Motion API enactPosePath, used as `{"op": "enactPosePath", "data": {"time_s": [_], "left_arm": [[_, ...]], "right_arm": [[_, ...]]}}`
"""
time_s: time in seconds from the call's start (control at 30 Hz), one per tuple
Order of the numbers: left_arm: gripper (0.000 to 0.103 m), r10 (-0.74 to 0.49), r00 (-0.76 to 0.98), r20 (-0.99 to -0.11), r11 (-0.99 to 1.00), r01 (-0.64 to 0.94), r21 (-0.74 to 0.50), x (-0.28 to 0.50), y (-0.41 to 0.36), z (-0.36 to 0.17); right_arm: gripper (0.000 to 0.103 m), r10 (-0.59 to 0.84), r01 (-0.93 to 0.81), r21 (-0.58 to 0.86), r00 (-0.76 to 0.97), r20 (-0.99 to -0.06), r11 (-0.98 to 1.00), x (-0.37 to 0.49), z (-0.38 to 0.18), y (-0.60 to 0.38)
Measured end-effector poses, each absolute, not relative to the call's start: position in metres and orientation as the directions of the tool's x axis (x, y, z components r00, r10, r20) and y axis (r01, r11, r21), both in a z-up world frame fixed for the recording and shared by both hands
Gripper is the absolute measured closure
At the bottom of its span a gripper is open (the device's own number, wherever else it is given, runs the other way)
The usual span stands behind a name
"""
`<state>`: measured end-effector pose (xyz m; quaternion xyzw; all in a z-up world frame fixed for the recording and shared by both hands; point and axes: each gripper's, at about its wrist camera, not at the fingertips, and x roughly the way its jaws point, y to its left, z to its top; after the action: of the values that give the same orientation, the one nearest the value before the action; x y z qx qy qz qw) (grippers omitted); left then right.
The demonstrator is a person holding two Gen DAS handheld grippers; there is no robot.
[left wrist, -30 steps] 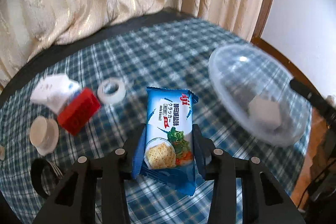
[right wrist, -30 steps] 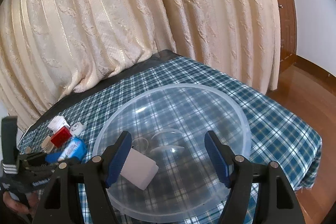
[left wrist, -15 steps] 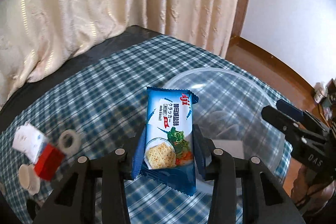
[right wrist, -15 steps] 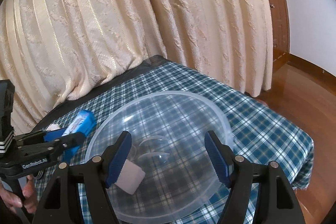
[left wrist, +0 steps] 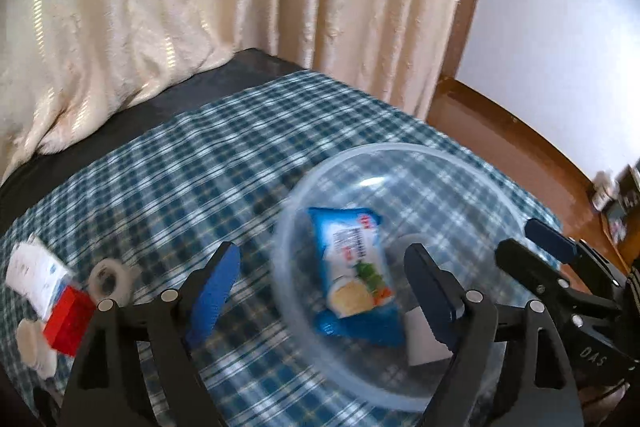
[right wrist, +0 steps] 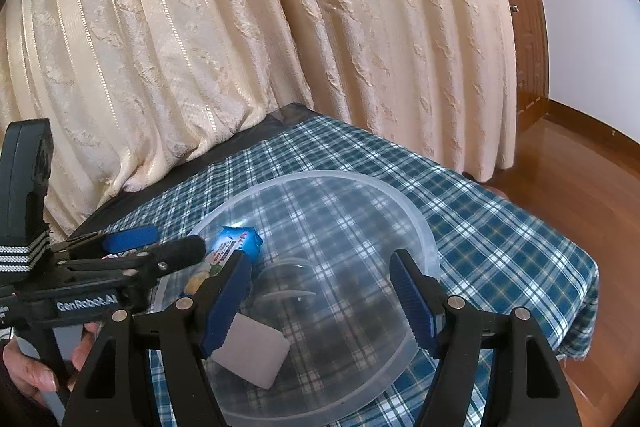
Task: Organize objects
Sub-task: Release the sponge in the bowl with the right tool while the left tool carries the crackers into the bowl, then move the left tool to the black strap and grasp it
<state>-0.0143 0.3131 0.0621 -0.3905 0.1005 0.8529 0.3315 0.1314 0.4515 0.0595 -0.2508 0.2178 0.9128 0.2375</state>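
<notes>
Biscuit packet, blue, lies free inside the clear plastic bowl on the checked surface, beside a white block. The left gripper hangs over the bowl's near rim, its jaws opening and off the packet. The right gripper stands apart around nothing, over the bowl. A red block, tape roll and white box sit left.
</notes>
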Motion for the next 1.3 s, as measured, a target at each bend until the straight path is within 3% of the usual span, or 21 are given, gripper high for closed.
{"op": "enactPosePath", "data": {"time_s": [0.47, 1.3], "left_arm": [[0.017, 0.342, -0.601, -0.723, -0.864, -0.504, 0.010, -0.007, 0.239, 0.067], [0.012, 0.119, -0.633, -0.765, -0.984, -0.177, -0.006, -0.004, 0.077, 0.040]], "right_arm": [[0.028, 0.245, -0.436, 0.249, -0.800, -0.548, -0.865, 0.103, 0.068, 0.406], [0.017, 0.063, -0.220, 0.207, -0.815, -0.576, -0.953, 0.041, 0.067, 0.313]]}}
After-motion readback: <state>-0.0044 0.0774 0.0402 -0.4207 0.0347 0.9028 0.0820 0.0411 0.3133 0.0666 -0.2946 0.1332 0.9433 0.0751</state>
